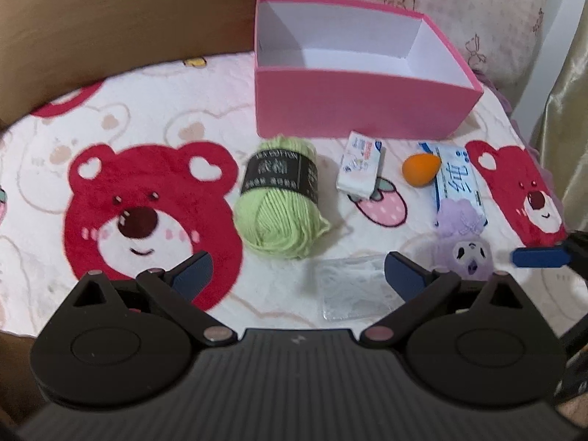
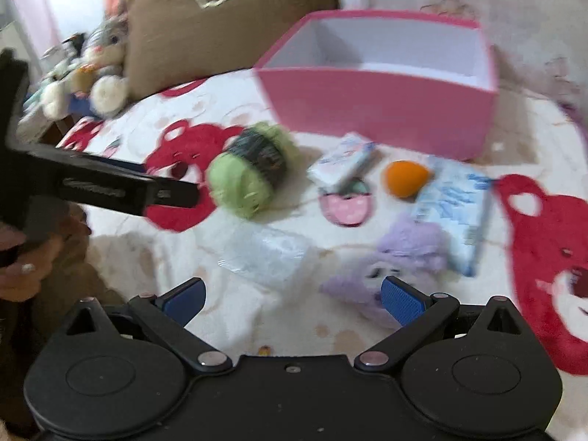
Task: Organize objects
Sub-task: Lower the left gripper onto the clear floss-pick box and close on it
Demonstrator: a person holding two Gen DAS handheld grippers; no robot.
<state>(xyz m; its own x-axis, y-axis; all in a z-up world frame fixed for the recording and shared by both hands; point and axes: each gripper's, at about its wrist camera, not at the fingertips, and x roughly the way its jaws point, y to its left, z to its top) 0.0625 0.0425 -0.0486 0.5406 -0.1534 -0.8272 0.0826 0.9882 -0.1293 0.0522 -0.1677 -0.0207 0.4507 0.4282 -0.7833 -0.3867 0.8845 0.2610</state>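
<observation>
An empty pink box [image 1: 367,110] [image 2: 378,117] stands at the back of the bear-print blanket. In front of it lie a green yarn ball [image 1: 279,198] [image 2: 250,176], a small tissue pack [image 1: 360,165] [image 2: 341,163], an orange egg-shaped sponge [image 1: 420,169] [image 2: 404,178], a blue-white wipes pack [image 1: 459,187] [image 2: 455,213], a purple plush toy [image 1: 466,246] [image 2: 400,261] and a clear plastic packet [image 1: 352,286] [image 2: 268,253]. My left gripper [image 1: 297,275] is open and empty, just short of the yarn. My right gripper [image 2: 292,299] is open and empty, near the plush.
A brown cushion [image 1: 121,25] [image 2: 228,18] leans at the back left. Stuffed toys [image 2: 92,70] lie past the bed's left edge. The left gripper's arm [image 2: 110,183] crosses the right wrist view's left side. A curtain [image 1: 566,110] hangs at the right.
</observation>
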